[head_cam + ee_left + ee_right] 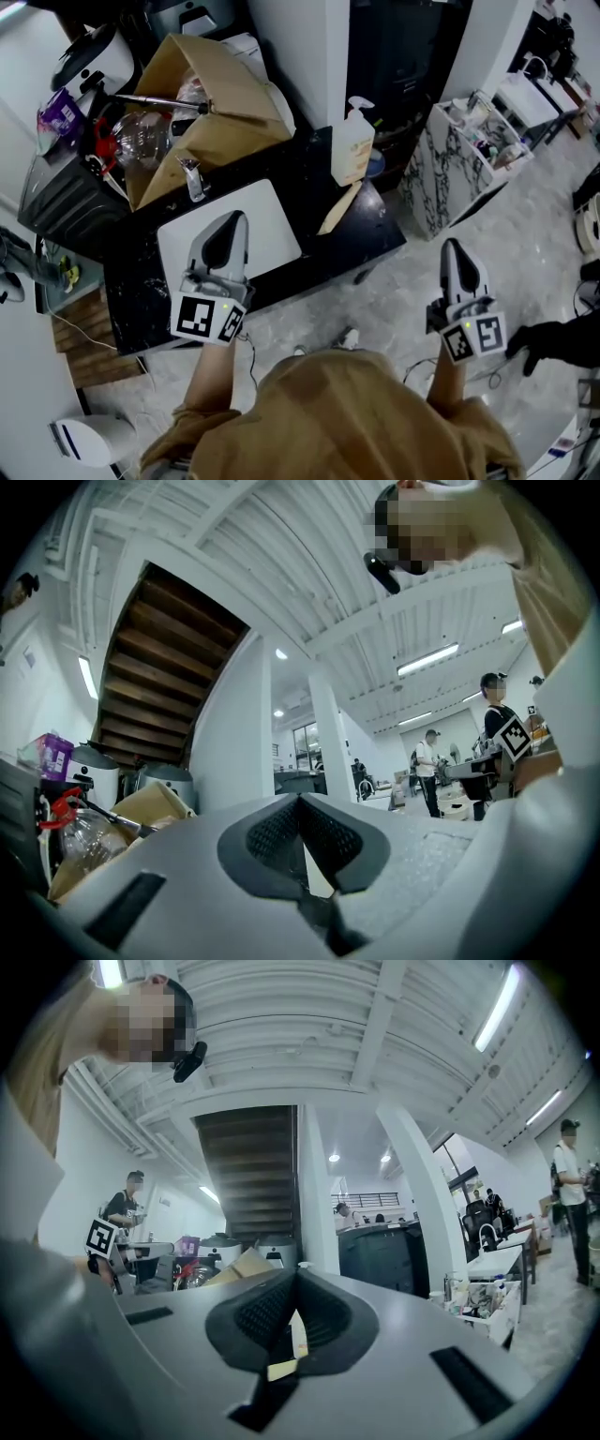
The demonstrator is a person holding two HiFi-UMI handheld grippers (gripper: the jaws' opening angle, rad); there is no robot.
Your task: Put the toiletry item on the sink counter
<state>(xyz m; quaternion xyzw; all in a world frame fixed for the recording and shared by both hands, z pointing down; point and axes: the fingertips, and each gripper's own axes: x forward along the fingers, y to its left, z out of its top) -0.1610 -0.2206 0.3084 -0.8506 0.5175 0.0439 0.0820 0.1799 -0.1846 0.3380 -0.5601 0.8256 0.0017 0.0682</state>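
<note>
Two grippers are in the person's hands. The left gripper [234, 219] is above the near part of the one white sink [272, 211], and its fingers are closed together with nothing between them. The right gripper [454, 246] is well off to the right, over the pale floor [375, 300] beyond the bench [323, 246], and its fingers are likewise pressed shut and empty. One pump bottle [353, 142] stands upright on the dark bench at its far right corner, well apart from both grippers. One flat tan piece [339, 208] lies just near of the bottle, right of the sink. One faucet [192, 178] rises at the sink's far left edge. Behind it sits one open cardboard box [216, 103]. Farther right stands one marble-patterned bin [445, 169] on the floor.
</note>
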